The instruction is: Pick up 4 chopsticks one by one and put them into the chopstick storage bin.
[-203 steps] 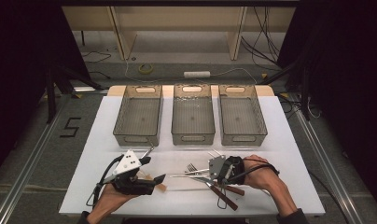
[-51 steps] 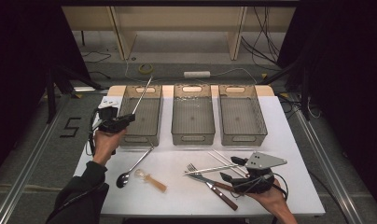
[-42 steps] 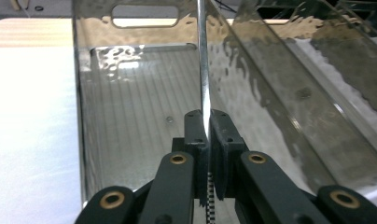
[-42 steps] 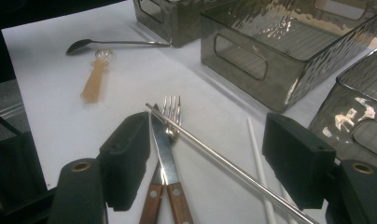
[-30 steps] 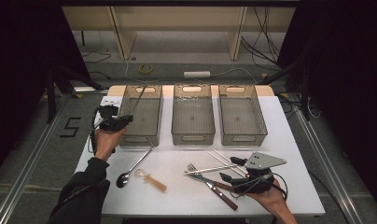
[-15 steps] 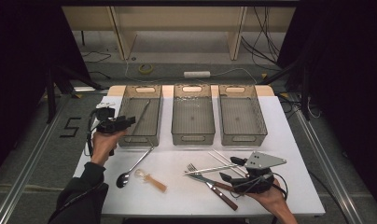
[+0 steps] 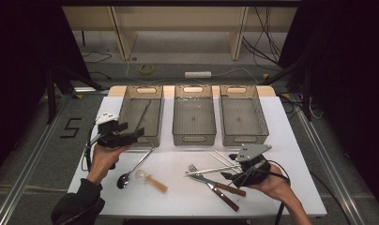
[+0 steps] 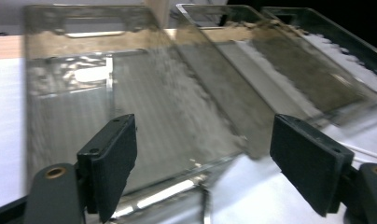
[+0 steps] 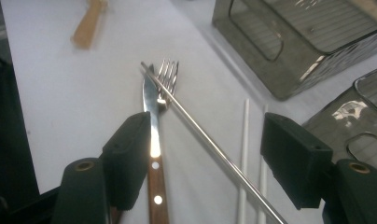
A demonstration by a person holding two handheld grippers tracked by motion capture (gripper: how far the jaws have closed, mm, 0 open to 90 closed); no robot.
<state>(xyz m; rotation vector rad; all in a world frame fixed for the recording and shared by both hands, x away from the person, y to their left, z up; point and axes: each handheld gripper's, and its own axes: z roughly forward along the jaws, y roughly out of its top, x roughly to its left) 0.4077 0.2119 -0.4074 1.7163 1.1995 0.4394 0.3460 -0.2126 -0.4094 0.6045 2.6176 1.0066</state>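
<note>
White tabletop under a dark room carries three see-through bins in a row along its far edge, and loose cutlery lies toward the near edge. The left gripper (image 7: 133, 133) hangs at the near left corner of the left bin (image 7: 155, 98); its jaws have just been opening and now stand wide with nothing between them. A thin metal rod (image 7: 143, 114) lies lengthwise inside that bin, apparently the piece just let go, though the left gripper view is too blurred to confirm it.

The right gripper (image 7: 232, 177) hovers at the near right part of the table, released, jaws apart and gripping nothing. Its own view looks along the steak knife (image 9: 151, 140), whose wooden riveted handle runs back beside the left jaw, blade pointing away toward a fork (image 9: 168, 74). A long steel rod (image 9: 200, 140) crosses both slantwise, passing through the gap between the jaws. Two white sticks (image 9: 245, 154) lie just beside it.

So the next pick sits straight ahead of the right gripper, long axis roughly along its reach. A spoon (image 7: 129, 173) and a small wooden-handled scoop (image 7: 147, 178) lie nearer the left hand.
</note>
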